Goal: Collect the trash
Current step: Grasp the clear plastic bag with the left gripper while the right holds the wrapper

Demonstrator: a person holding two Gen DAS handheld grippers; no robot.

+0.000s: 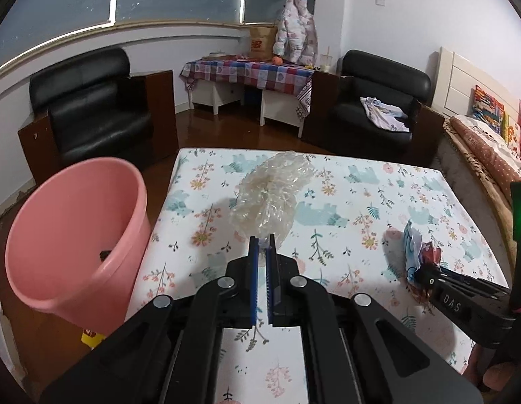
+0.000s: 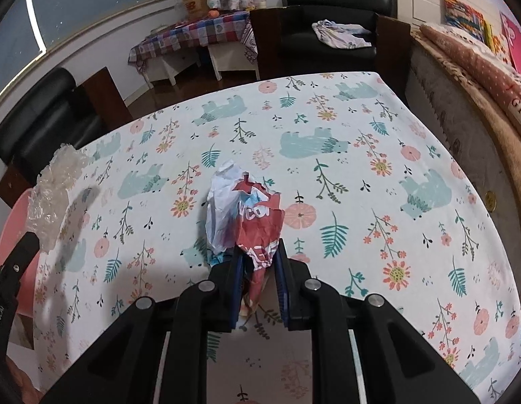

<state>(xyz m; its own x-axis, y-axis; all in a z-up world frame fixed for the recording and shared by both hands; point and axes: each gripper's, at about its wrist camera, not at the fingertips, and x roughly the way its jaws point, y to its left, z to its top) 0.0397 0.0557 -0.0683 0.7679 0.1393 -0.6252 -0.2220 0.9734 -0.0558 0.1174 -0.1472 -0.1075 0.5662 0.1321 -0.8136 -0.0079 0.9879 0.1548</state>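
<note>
Left claw (image 1: 263, 247) clamps clear plastic (image 1: 269, 195) near table edge (image 1: 166, 195); right claw (image 2: 258, 252) grips wrapper (image 2: 250, 215).

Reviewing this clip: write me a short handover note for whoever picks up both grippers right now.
Left gripper: shut on the clear plastic wad, held up over the table's left part, near the pink bin.
Right gripper: jaws around the crumpled red and white wrapper, pads pressing it, low over the floral tablecloth.
Done: both pieces are gripped. A small dark item already lies in the bin.
Left: carry the plastic over the bin, just off the table's left edge, and drop it, then the wrapper. No other trash shows on the cloth.
</note>
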